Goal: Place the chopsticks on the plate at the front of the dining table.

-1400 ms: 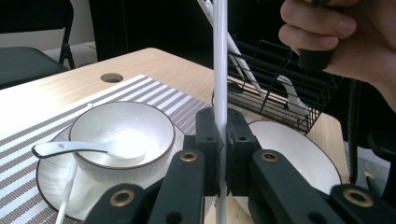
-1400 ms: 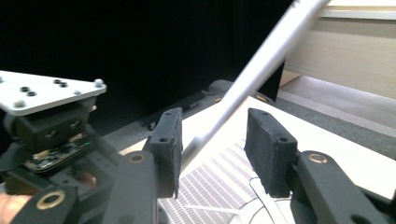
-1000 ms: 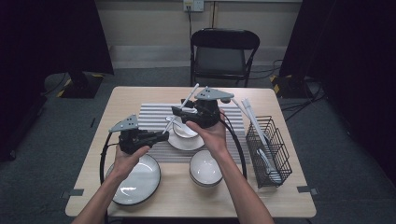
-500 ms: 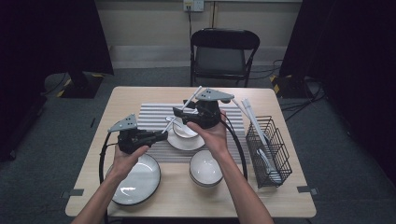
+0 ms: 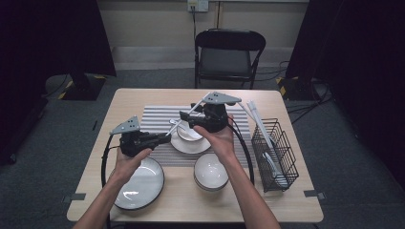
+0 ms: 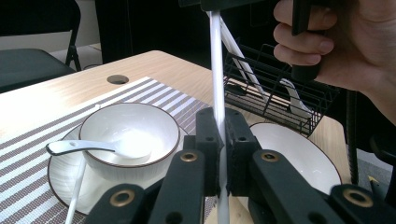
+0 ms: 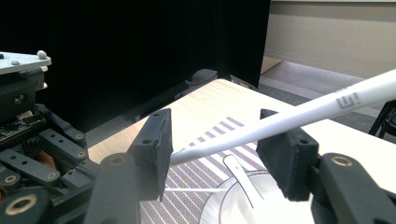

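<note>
A person at a wooden table (image 5: 143, 98) passes a white chopstick (image 6: 215, 70) from one hand-held tool to the other above a small bowl (image 5: 190, 131) on its saucer (image 5: 187, 145), near the middle of the table; the left gripper (image 6: 220, 140) has its jaws pressed tight on the stick's lower part, while the right gripper (image 7: 212, 149) has just been opening, its pads now spread to either side of the same stick, which still runs between them, and seemingly clear of it; the handover would go best if the right hand drew back along the stick's line only once both pads are free, with the left keeping its pinch firm and the stick tilted away from the bowl so the white spoon (image 6: 100, 146) resting in it is not knocked; a second chopstick (image 6: 76, 189) lies against the saucer's rim; a striped placemat (image 5: 153, 117) covers the table's far middle, a dark-rimmed plate (image 5: 143, 183) sits toward the near left corner, a second bowl (image 5: 210, 172) by the near edge, and a black wire basket (image 5: 277, 155) with white utensils stands at the right edge; beyond, a black folding chair (image 5: 229, 52) faces the far edge, on grey floor with dark curtains either side.
</note>
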Motion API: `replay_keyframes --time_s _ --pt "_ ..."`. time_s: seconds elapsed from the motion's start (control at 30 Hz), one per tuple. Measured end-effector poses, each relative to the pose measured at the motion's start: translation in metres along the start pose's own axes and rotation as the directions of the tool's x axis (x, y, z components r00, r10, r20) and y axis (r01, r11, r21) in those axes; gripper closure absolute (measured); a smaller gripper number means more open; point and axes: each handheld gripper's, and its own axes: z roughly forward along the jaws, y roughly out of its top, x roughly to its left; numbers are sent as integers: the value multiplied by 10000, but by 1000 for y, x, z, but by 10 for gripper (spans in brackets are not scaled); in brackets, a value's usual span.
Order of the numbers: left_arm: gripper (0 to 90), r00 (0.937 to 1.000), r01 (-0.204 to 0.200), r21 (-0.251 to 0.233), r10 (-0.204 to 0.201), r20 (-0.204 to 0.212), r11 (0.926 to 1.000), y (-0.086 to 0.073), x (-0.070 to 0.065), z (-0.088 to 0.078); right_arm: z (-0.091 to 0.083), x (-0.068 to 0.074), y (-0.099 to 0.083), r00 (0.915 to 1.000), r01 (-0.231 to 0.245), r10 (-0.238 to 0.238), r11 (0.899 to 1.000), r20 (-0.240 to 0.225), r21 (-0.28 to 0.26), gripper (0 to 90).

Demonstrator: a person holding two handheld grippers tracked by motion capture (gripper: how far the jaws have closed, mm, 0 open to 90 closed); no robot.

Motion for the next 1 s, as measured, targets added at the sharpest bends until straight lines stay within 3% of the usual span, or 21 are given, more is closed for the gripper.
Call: replay_keyframes --time_s 1.0 --pt "865 10000 58 -7 -58 -4 10000 -1 2 1 -2 -6 -7 9993 -49 49 10000 384 -1 337"
